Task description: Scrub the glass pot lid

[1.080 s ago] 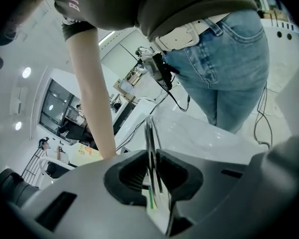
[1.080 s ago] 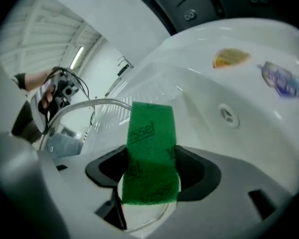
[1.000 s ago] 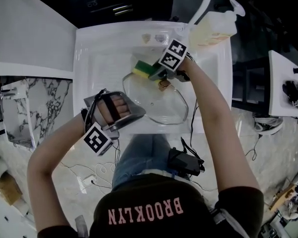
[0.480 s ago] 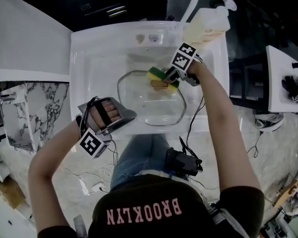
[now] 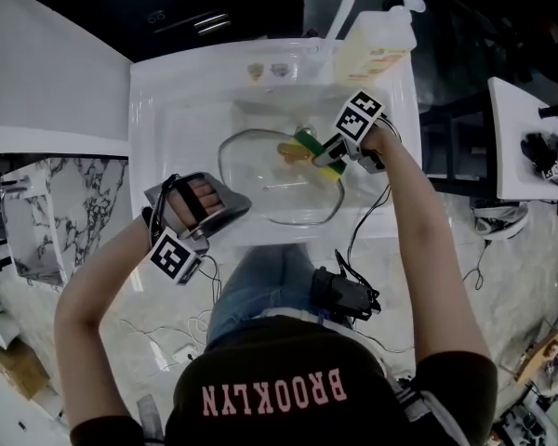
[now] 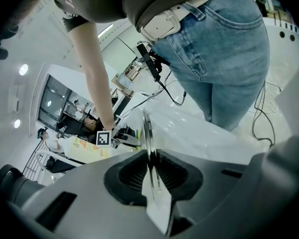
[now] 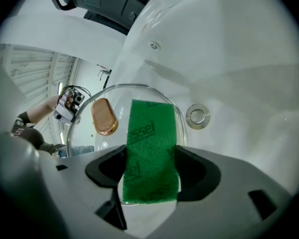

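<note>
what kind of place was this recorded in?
Probably a kitchen-style sink station set up in a lab or office: a white sink with faucet and pump soap bottle, but trailing cables and a side table carrying gear.

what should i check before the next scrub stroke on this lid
1. Left hand-held gripper clamped on the glass pot lid rim: ok.
2. Right hand-held gripper shut on the sponge: ok.
3. Lid held over the sink: ok.
4. Sponge beside the knob, not on it: ok.
5. Sponge pressing on the glass: cannot tell.
6. Soap on the sponge: cannot tell.
</note>
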